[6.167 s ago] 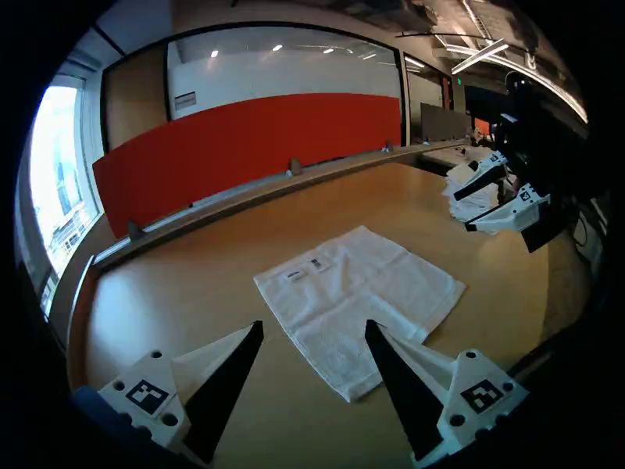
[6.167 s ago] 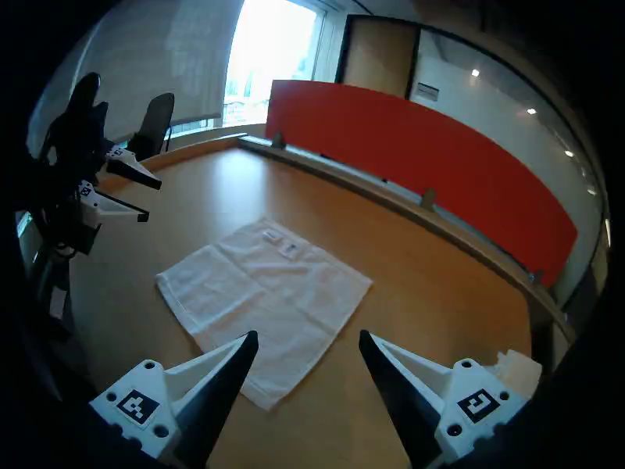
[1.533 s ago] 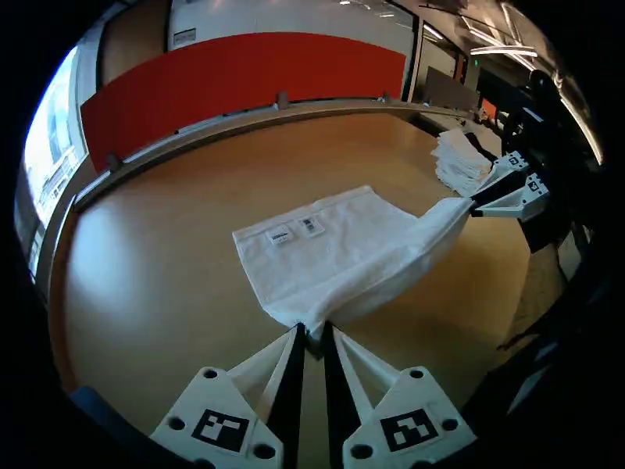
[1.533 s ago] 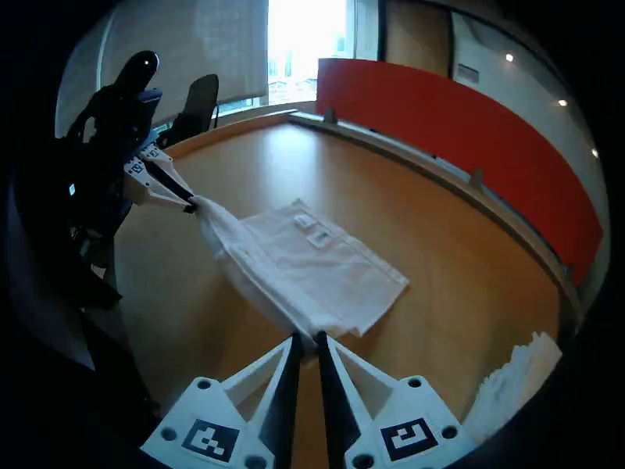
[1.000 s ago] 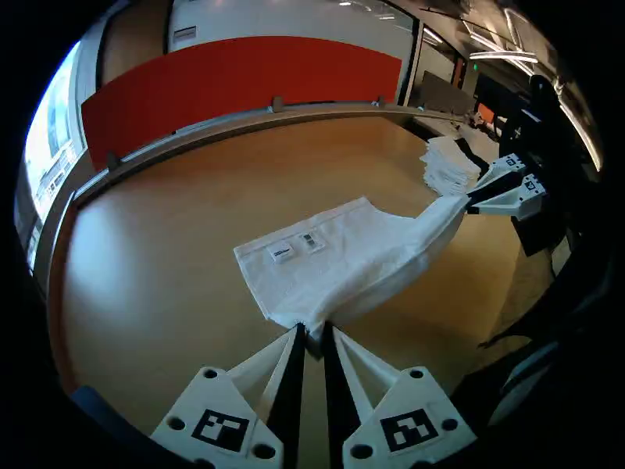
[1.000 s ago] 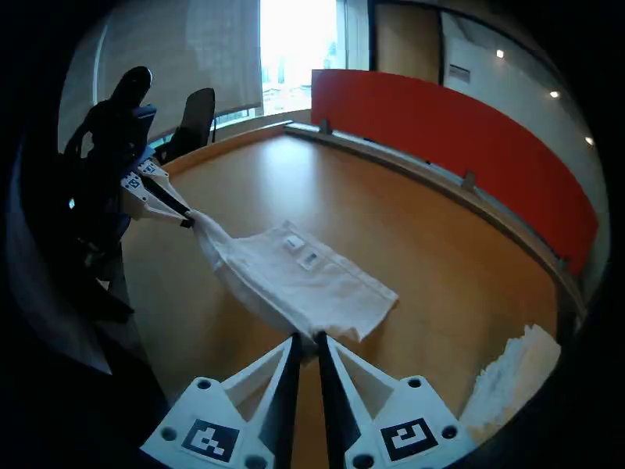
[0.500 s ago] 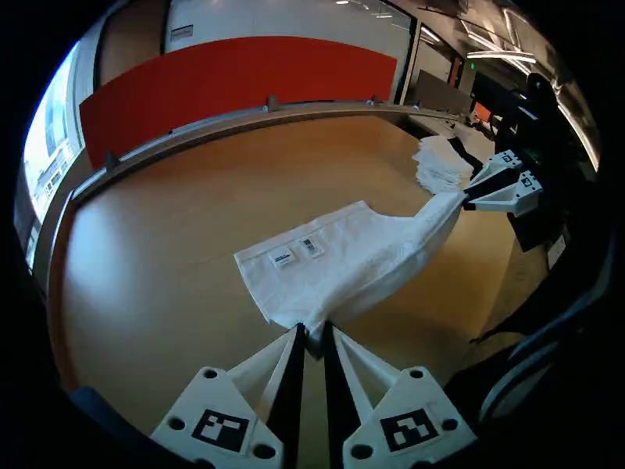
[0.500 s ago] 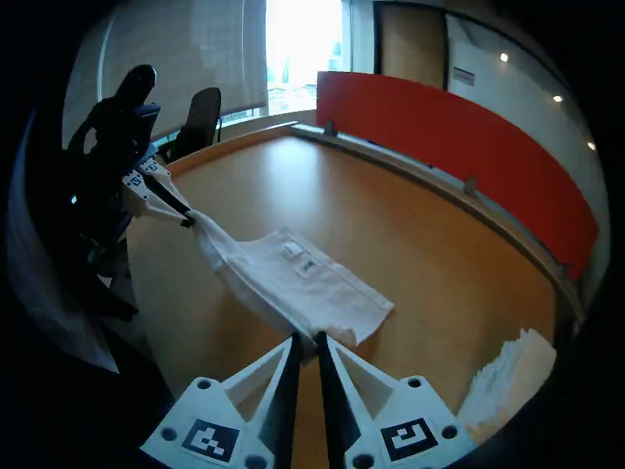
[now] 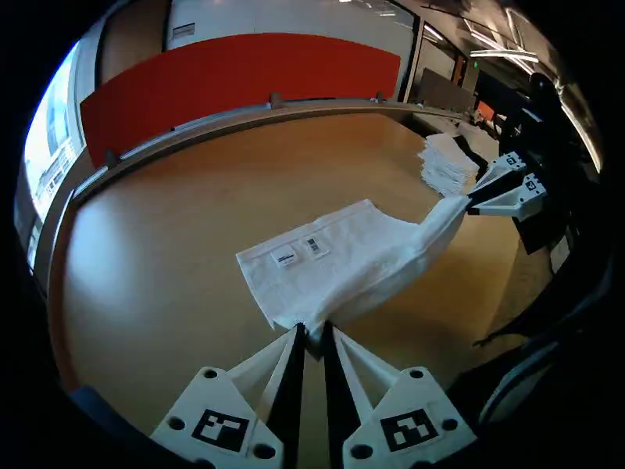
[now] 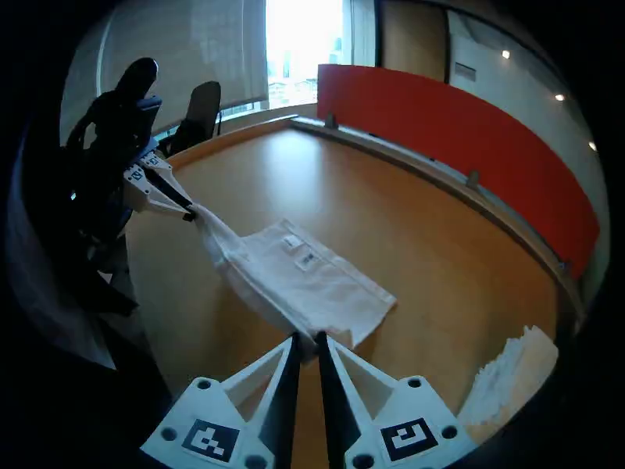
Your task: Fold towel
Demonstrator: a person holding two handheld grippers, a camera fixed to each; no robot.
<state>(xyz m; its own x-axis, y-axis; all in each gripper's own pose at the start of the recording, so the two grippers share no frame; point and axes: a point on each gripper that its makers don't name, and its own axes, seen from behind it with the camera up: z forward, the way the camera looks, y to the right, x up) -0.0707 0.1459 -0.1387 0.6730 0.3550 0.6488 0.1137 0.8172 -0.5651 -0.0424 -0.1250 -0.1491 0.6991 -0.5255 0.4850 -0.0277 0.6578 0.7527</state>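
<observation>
A white towel (image 9: 344,254) with two small labels lies partly on the wooden table (image 9: 156,234), its near edge lifted. My left gripper (image 9: 312,338) is shut on one near corner. In the left gripper view the right gripper (image 9: 471,205) holds the other near corner at the right, with the edge stretched and sagging between them. In the right gripper view, my right gripper (image 10: 307,341) is shut on its corner of the towel (image 10: 308,277), and the left gripper (image 10: 187,213) pinches the far end at the left.
A stack of folded white towels (image 9: 447,160) sits at the table's right end, also seen as the stack (image 10: 512,375) at lower right. A red divider panel (image 9: 234,78) runs along the table's far side. Dark office chairs (image 10: 195,109) stand by the window.
Both grippers went from open above the flat towel to shut on its near corners, with that edge lifted. Over the last second the towel has shifted only slightly.
</observation>
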